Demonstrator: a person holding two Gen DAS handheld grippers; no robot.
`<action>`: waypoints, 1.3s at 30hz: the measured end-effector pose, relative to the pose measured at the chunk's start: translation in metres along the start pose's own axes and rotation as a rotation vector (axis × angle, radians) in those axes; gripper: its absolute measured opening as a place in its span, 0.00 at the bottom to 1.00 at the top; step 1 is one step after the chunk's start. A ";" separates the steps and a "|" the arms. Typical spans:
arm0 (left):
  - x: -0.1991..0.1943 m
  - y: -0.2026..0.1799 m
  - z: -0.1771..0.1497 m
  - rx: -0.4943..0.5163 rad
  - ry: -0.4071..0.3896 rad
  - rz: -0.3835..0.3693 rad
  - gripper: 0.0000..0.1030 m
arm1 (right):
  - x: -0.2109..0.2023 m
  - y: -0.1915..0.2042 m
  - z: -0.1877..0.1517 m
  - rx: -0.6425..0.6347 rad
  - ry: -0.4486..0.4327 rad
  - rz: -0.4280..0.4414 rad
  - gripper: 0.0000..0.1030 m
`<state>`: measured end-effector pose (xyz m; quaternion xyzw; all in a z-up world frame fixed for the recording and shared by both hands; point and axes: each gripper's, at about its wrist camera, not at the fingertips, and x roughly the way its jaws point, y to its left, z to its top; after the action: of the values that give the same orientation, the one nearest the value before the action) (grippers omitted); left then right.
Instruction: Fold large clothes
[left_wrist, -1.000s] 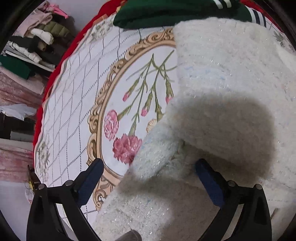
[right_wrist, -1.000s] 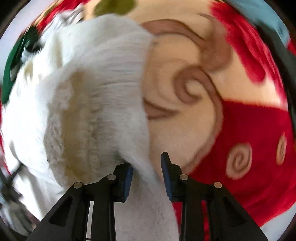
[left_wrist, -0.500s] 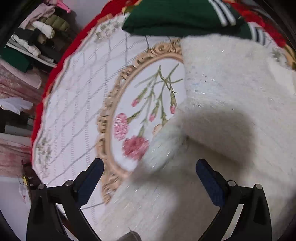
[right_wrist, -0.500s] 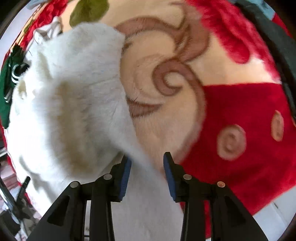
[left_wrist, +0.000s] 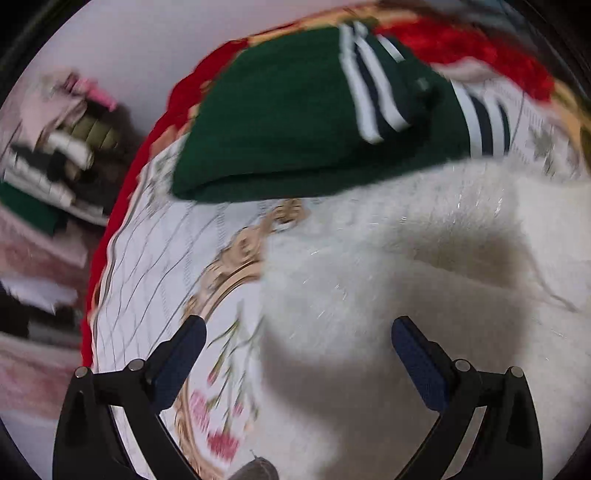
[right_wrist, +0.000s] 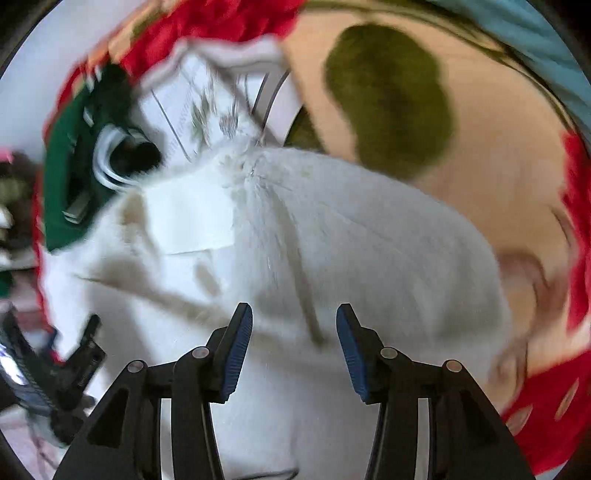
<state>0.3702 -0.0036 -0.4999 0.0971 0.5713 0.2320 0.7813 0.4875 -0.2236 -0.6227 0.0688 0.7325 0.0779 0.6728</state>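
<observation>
The left gripper (left_wrist: 297, 354) stands wide open above the white fluffy garment (left_wrist: 406, 295), with bare flowered sheet (left_wrist: 155, 266) open to its left side. Ahead, the folded green sweater (left_wrist: 295, 122) lies touching the white garment's far edge and blocks that way. The right gripper (right_wrist: 294, 345) is parted over the white garment; the red and cream blanket (right_wrist: 517, 206) to its right lies bare.

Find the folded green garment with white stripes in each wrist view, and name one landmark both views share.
Left wrist: green garment lies top centre, beyond the white fluffy garment.
Right wrist: green garment sits at the left edge, blurred.
Shared landmark: the white fluffy garment, directly ahead of both grippers.
</observation>
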 end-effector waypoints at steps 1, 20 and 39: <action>0.010 -0.006 0.002 0.026 0.015 0.007 1.00 | 0.009 -0.002 0.001 -0.003 0.024 -0.016 0.48; 0.020 0.021 0.004 -0.045 0.016 -0.026 1.00 | -0.017 -0.003 0.041 0.121 -0.048 -0.001 0.22; 0.017 0.034 0.016 -0.044 -0.057 0.092 1.00 | 0.032 0.054 0.017 0.032 0.240 0.439 0.29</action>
<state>0.3807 0.0357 -0.4946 0.1124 0.5386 0.2774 0.7876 0.5011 -0.1640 -0.6443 0.2271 0.7758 0.2180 0.5468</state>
